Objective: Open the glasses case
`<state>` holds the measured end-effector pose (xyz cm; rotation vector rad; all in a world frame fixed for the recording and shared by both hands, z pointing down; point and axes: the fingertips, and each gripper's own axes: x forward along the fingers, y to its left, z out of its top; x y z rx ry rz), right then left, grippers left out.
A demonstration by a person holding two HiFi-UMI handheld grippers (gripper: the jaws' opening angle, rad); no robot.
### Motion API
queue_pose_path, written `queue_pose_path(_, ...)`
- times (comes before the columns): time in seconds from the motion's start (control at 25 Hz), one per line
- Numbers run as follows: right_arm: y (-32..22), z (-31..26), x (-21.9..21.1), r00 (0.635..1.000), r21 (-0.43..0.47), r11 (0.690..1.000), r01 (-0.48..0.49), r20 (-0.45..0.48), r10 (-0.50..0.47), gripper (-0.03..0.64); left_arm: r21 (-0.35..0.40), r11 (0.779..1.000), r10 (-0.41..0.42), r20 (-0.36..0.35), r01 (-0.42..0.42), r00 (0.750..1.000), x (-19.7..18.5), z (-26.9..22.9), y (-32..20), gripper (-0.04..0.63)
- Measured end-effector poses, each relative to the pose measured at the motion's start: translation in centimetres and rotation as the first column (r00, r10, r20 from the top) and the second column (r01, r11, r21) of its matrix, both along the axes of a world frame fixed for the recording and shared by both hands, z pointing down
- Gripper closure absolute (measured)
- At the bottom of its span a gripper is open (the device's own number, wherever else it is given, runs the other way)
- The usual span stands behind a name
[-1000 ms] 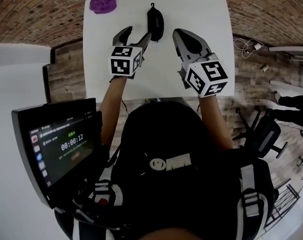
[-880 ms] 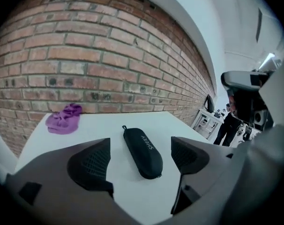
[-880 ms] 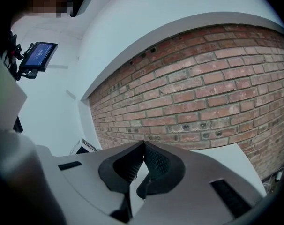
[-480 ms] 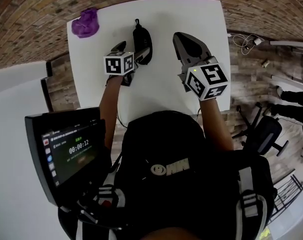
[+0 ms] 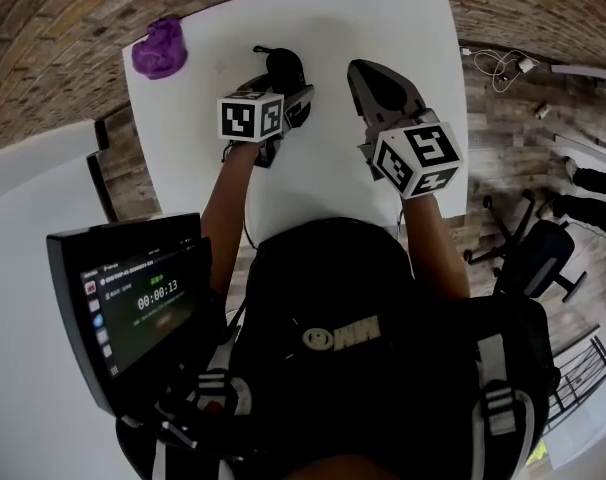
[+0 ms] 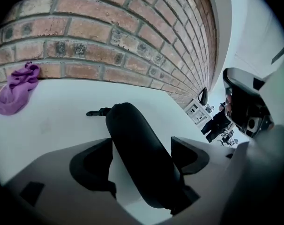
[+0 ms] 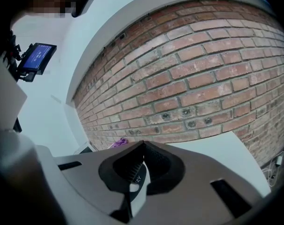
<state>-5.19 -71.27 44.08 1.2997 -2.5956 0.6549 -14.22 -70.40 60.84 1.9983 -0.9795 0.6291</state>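
Left gripper (image 6: 141, 144) jaws spread wide, just closed in slightly, black oval zip glasses case (image 6: 128, 125) between them, unpinched. Right gripper (image 7: 143, 146) jaws pressed together, empty.

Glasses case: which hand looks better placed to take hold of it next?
Left. The left gripper straddles the glasses case, its open jaws having just closed slightly, not yet pressing it. The right gripper is shut, empty and off to the side.

Soft, even light throughout, with strong fisheye bending and dark vignetted edges.
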Motion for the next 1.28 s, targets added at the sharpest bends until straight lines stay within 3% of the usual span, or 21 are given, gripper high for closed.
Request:
queue_pose_path(0.2,0.2,0.4,-0.1,1.0,-0.009,1.0,-0.002,0.007,0.002,0.612,-0.06,0.997,-0.052,-0.037,0.05,0.998,-0.6,0.5,-0.1,0.201)
queue_pose_path(0.48,0.2,0.6,-1.0,1.0,-0.005,1.0,0.026,-0.007,-0.027,0.612,-0.18,0.977,-0.143,-0.158,0.114,0.977,-0.7,1.2,-0.2,0.281)
queue_pose_path(0.64,0.4,0.6,-1.8,0.998,0.003,0.999,0.05,-0.027,-0.05,0.612,-0.169,0.981,-0.125,-0.16,0.097,0.979,-0.7,1.2,-0.3,0.279)
queue_pose_path(0.72,0.6,0.5,-1.5,0.998,0.006,0.998,0.056,-0.022,-0.056,0.612,-0.16,0.983,-0.118,-0.169,0.091,0.979,0.1,1.0,-0.3,0.206)
queue_pose_path(0.84,1.1,0.5,0.9,0.998,0.007,0.998,0.055,-0.011,-0.055,0.612,-0.158,0.982,-0.121,-0.103,0.103,0.987,1.8,1.3,-0.1,0.206)
queue_pose_path(1.04,1.3,0.6,2.7,0.999,0.009,0.999,0.047,0.004,-0.047,0.612,-0.158,0.987,-0.037,0.022,0.04,0.999,2.4,2.1,0.3,0.243)
queue_pose_path(1.2,1.2,0.7,3.0,0.999,0.007,0.999,0.054,0.005,-0.054,0.612,-0.176,0.984,-0.013,-0.002,0.012,1.0,2.6,1.8,0.5,0.272)
queue_pose_path(1.28,1.2,0.8,3.0,0.998,0.007,0.998,0.066,-0.008,-0.066,0.612,-0.139,0.99,-0.035,-0.033,0.031,0.999,2.5,0.3,-0.2,0.273)
